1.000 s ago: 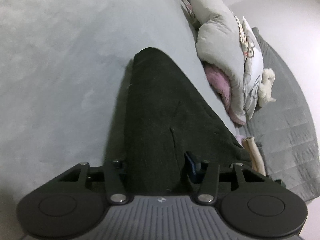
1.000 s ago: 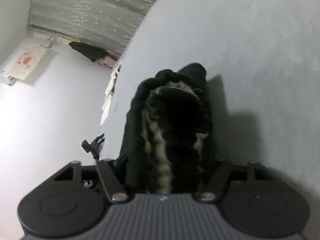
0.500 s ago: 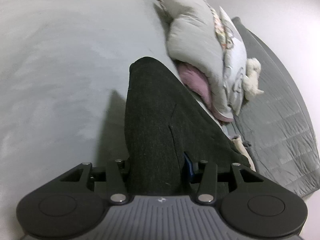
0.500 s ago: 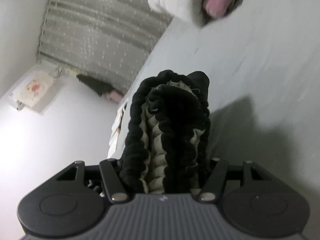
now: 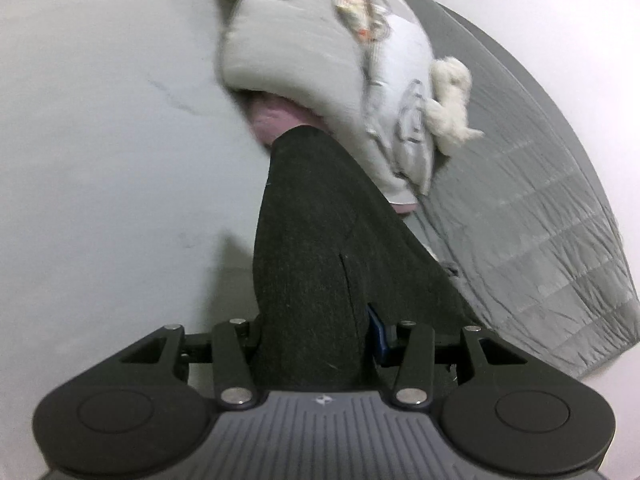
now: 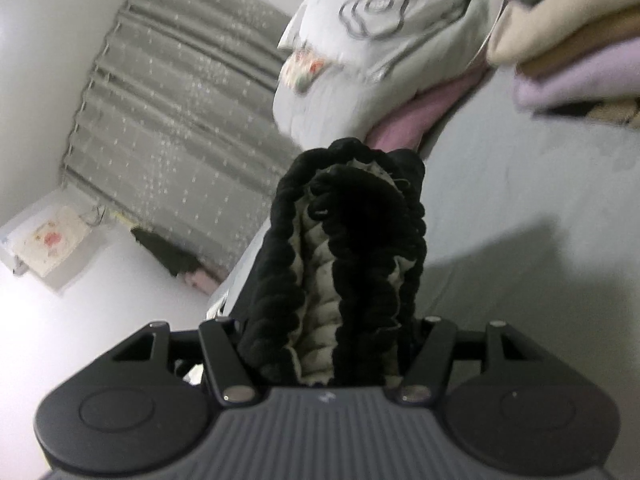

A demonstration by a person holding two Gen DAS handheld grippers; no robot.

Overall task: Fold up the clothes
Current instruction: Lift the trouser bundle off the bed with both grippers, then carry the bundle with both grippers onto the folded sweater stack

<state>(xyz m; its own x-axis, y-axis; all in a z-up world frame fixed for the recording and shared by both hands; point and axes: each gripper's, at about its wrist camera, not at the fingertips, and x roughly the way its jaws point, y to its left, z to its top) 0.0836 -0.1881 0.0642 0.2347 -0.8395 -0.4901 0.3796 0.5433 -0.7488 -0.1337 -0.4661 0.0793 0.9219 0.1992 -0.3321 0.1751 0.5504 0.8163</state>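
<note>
The dark garment [image 5: 320,248] runs lengthwise straight out ahead of both tools, held over the grey bed [image 5: 112,128]; left tool [image 5: 316,344] clamps its smooth end; right tool [image 6: 336,344] clamps the bunched ribbed end [image 6: 344,248].

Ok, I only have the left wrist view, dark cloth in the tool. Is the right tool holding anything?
Observer: Yes, the right tool is shut on a bunched black garment with a pale lining.
Operator: Anything near it that I can't see?
Observer: A stack of folded clothes, cream and lilac, lies on the bed at upper right.
Operator: And behind that?
Observer: A grey curtain hangs along the far wall, left of the pillows.
</note>
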